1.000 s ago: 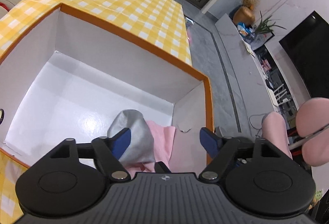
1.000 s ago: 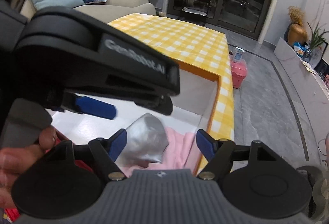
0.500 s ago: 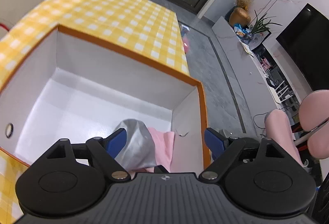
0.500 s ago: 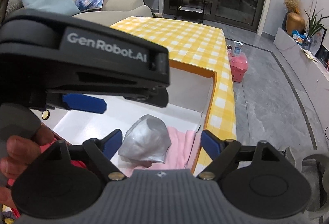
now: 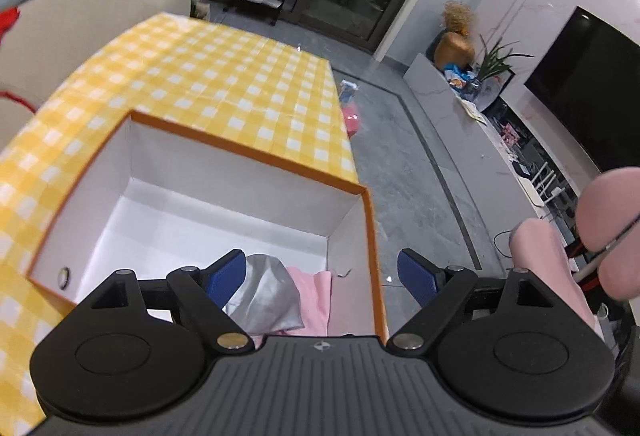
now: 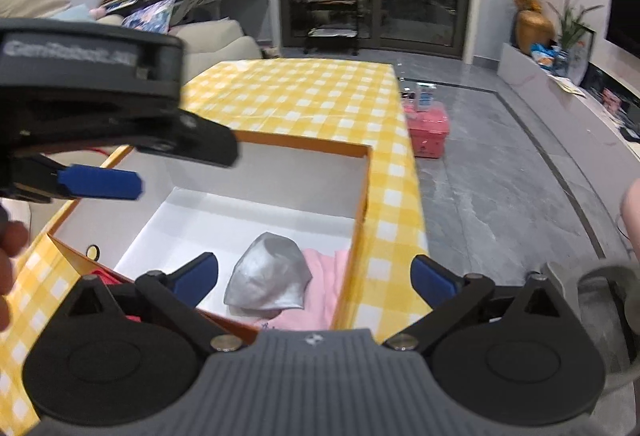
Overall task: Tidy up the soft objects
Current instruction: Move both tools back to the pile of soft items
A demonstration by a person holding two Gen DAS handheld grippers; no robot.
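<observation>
Two soft things already lie in the white box (image 6: 362,187) with the orange rim, which stands on the yellow checked tablecloth (image 6: 320,95): a silver-grey cloth (image 6: 270,276), bunched into a dome, rests on a folded pink cloth (image 6: 326,284) in the corner of the box nearest the person. Both tools hang above that corner and point down at it. The left gripper (image 5: 320,276) has its jaws wide with nothing between them, and the right gripper (image 6: 314,276) has just been opening its jaws to full width, also with nothing in them. I judge that the placing step is finished and the hands are free. For the next move, I think another soft thing must be found; something red (image 6: 108,276) shows just outside the near wall of the box, but I cannot tell what it is.
</observation>
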